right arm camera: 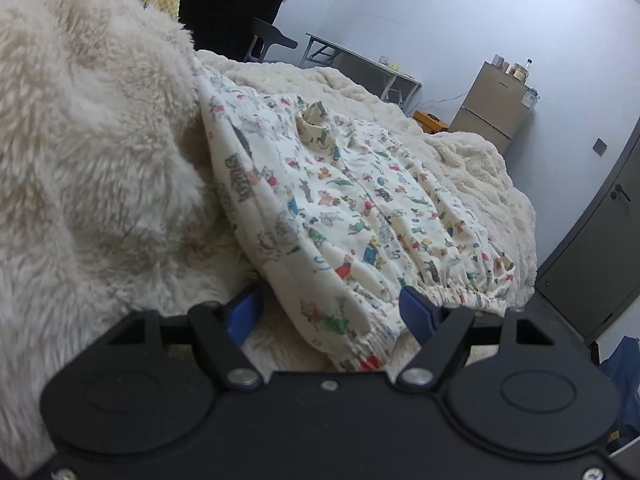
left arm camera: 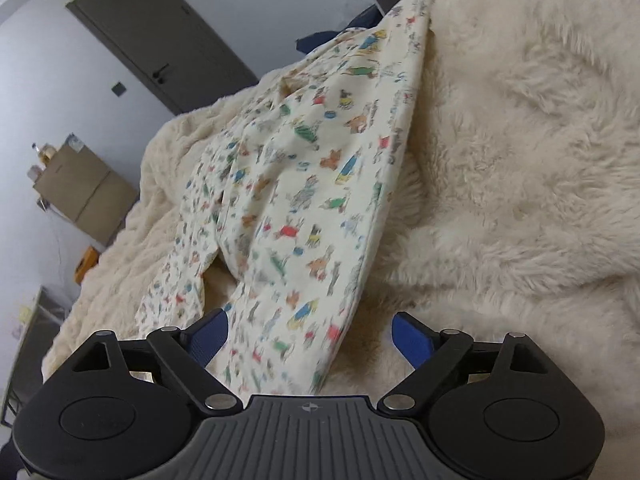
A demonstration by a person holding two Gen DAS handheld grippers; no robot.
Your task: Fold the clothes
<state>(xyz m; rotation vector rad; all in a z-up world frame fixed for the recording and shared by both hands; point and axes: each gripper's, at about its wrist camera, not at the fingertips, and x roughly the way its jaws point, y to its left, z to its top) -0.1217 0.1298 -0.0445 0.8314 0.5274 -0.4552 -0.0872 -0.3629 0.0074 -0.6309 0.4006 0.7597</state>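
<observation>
On the cream fleece blanket (left arm camera: 520, 140) lies one garment: a pair of cream printed trousers (left arm camera: 304, 184) with small coloured cartoon figures. The blanket serves as the reference for all positions below.

Item count:
- One pair of printed trousers, spread along the middle of the blanket. Its gathered elastic waistband (right arm camera: 452, 294) lies at the blanket end nearest the right gripper; its two legs run to the blanket end nearest the left gripper.
- Two grippers, one per hand, each with two blue pads.
- One grey door (left arm camera: 160, 36), one small beige fridge (right arm camera: 492, 108), one orange box (right arm camera: 430, 120), one folding table (right arm camera: 360, 60) and one dark chair (right arm camera: 272, 40), all beyond the blanket's far edge against the pale wall.

Left gripper (left arm camera: 310, 336): released. Its jaws stand wide apart and pitch downward toward the blanket. A trouser leg end passes between the pads without either pad pressing on it. The view is motion-blurred.

Right gripper (right arm camera: 328, 308): released. Its jaws stand apart, angled downward over the waistband. The waistband corner lies between the pads; the right pad (right arm camera: 416, 312) sits just beside the elastic edge, but no clamping is visible. A raised fold of blanket stands to the left of the trousers in this view.
</observation>
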